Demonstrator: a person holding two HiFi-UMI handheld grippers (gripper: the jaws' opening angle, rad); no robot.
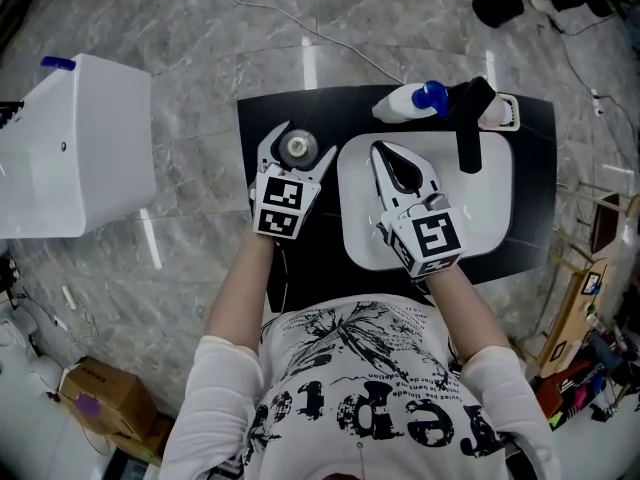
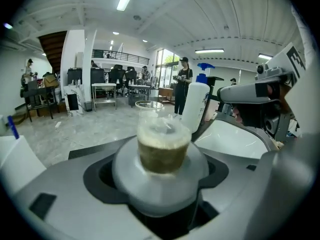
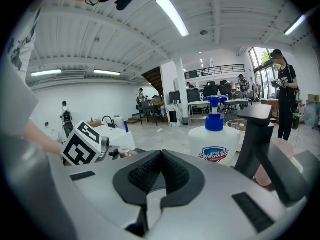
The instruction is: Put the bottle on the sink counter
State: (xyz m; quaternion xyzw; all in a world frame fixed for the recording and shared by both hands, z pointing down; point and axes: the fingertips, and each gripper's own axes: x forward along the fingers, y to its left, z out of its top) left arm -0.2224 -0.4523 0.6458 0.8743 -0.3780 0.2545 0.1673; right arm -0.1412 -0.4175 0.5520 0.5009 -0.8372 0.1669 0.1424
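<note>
Looking down on a black sink counter (image 1: 258, 118) set on grey marble floor (image 1: 200, 28). Pinching the small bottle (image 1: 297, 149) of brownish stuff in the left gripper (image 1: 297, 144), jaws closing on its sides, over the counter just left of the white basin (image 1: 490, 208). Hovering the right gripper (image 1: 390, 163) above the basin, jaws pressing together on nothing. Leaving the soap pump bottle (image 1: 405, 103) beside the black faucet (image 1: 470, 128).

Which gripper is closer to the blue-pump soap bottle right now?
Right. The right gripper is over the basin, just short of the soap bottle; the left gripper is farther left over the black counter, holding a small bottle.
</note>
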